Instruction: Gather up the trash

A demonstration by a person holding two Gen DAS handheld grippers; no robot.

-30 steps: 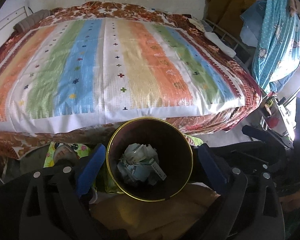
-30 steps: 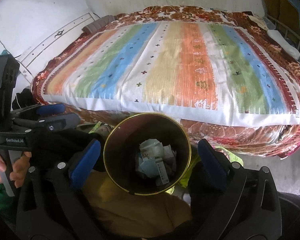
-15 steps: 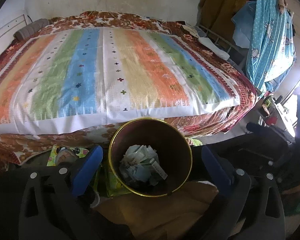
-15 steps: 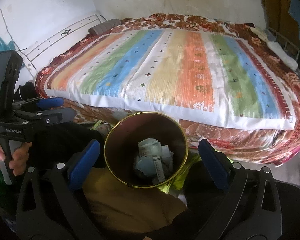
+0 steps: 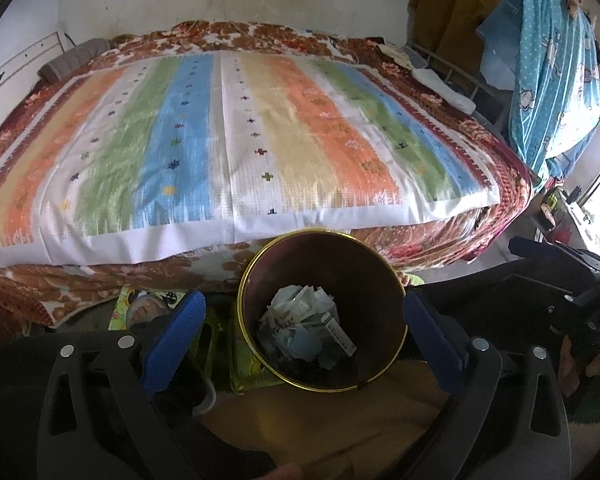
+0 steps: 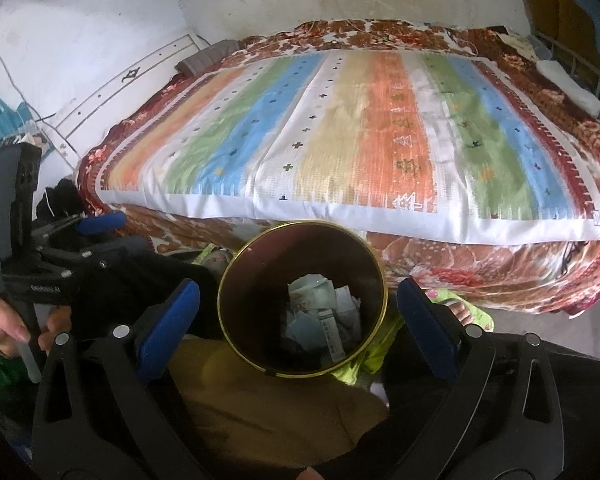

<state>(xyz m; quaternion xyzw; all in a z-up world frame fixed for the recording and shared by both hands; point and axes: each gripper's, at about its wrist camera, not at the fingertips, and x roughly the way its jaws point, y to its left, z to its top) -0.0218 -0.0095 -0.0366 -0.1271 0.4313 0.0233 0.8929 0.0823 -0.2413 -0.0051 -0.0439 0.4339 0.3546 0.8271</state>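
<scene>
A round bin with a gold rim (image 5: 320, 233) (image 6: 306, 223) stands on the floor at the foot of the bed. Crumpled paper and small cartons of trash (image 5: 304, 316) (image 6: 320, 312) lie in its bottom. My left gripper (image 5: 303, 306) hovers over the bin, open wide, with one blue pad on each side of the rim and nothing held. My right gripper (image 6: 298, 292) hangs over the same bin from the other side, equally open and empty. In the right wrist view the left gripper (image 6: 100, 220) shows at the left, held by a hand (image 6: 4, 324).
A bed with a striped cover (image 5: 240, 140) (image 6: 340, 128) over a floral blanket fills the space behind the bin. Bright green wrappers (image 5: 140, 308) (image 6: 460, 312) lie on the floor beside the bin. Mustard cloth (image 5: 320, 432) sits below the grippers. Teal fabric (image 5: 552, 60) hangs at right.
Both views have lifted and tilted up, so more of the wall shows and the bin sits lower in frame. Both grippers stayed open and the trash in the bin has not moved.
</scene>
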